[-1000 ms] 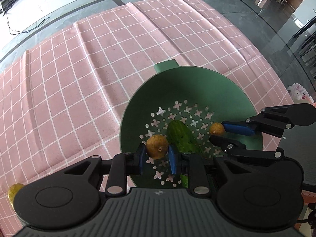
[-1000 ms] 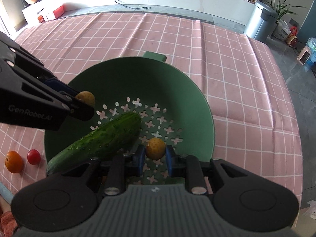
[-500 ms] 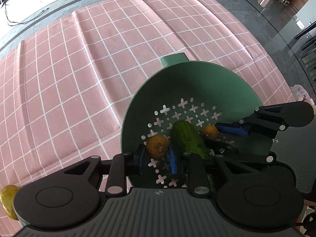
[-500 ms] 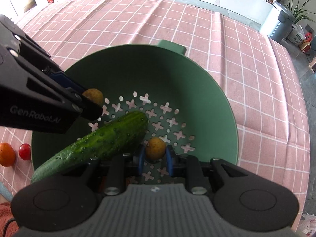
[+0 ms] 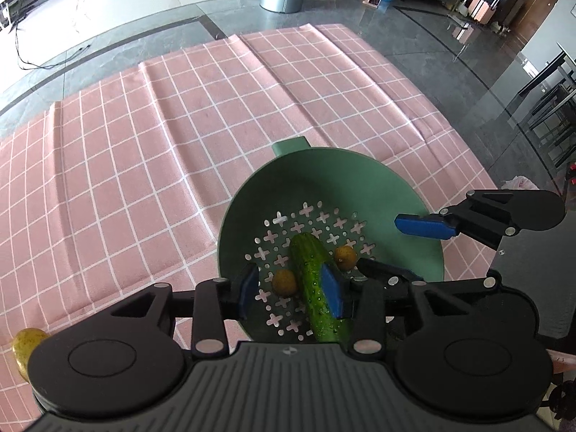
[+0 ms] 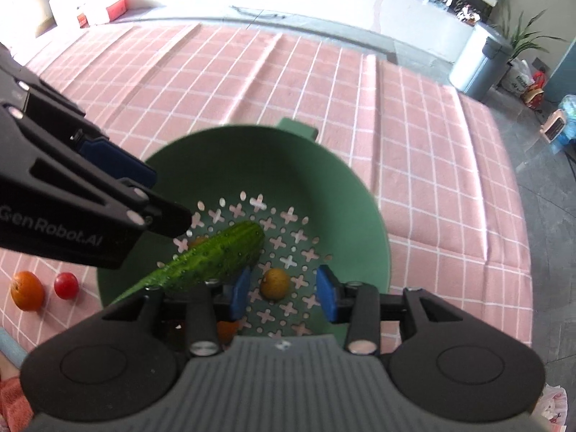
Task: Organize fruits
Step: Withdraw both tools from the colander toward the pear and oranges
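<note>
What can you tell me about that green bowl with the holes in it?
The colander is a round, deep, matte green bowl, plastic by the look, with cross-shaped and round holes in its floor and a small tab handle on the far rim. It stands upright on the pink checked cloth. Inside lie a cucumber, leaning on the near wall, and two small yellow-brown fruits resting on the floor.

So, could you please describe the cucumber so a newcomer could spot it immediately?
Find the green colander on the pink checked cloth. Inside it, on the perforated bottom, lies the cucumber. It is long, dark green and bumpy, unlike the two small round yellow-brown fruits beside it.
</note>
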{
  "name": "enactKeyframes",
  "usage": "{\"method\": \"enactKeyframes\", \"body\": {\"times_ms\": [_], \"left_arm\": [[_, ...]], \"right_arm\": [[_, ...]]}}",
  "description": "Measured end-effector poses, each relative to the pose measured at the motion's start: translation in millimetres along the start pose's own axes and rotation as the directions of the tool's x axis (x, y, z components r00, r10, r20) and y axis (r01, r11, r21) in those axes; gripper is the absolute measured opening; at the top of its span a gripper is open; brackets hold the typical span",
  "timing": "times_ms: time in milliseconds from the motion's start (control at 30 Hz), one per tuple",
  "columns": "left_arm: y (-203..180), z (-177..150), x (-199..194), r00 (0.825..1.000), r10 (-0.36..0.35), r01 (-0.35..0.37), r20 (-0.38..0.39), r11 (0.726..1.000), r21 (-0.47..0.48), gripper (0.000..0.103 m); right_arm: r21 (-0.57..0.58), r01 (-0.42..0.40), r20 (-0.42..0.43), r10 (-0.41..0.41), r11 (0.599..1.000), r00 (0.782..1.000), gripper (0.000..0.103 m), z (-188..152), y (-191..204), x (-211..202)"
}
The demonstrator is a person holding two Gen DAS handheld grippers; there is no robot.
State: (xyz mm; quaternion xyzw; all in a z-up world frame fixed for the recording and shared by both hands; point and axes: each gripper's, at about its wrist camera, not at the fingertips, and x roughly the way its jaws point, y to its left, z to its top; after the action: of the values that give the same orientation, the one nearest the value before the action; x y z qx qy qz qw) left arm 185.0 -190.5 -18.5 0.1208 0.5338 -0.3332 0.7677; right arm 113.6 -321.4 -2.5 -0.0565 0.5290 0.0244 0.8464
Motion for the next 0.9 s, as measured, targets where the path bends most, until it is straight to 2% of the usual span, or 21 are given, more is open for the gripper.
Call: {"method": "enactKeyframes", "body": {"times_ms": [233, 433, 533, 767, 900], "left_arm": [[5, -21, -46, 0.989, 0.094, -0.099, 0.115, 0.994, 0.035, 0.048], [31, -48, -82, 0.979, 0.105, -0.106, 0.177, 0.994, -0.003, 0.048], [48, -67, -93, 0.971, 0.136, -0.131, 0.195, 0.991, -0.037, 0.048], [99, -116, -102, 0.969, 0.157, -0.134, 0.191, 0.983, -0.129, 0.048], [124, -145, -104, 0.967, 0.174, -0.146, 0.186, 0.977, -0.157, 0.048]], "right_arm": [[0.094, 0.013, 0.125, -0.025, 0.996, 0.992, 0.044, -3, 17, -43], [0.182, -0.056, 0.222, 0.014, 0.982, 0.975, 0.044, -4, 51, -67], [0.205, -0.100, 0.254, 0.046, 0.974, 0.966, 0.044, -8, 74, -72], [0.229, -0.181, 0.275, 0.115, 0.956, 0.954, 0.044, -15, 126, -67], [0.203, -0.159, 0.248, 0.106, 0.966, 0.963, 0.044, -18, 152, -56]]}}
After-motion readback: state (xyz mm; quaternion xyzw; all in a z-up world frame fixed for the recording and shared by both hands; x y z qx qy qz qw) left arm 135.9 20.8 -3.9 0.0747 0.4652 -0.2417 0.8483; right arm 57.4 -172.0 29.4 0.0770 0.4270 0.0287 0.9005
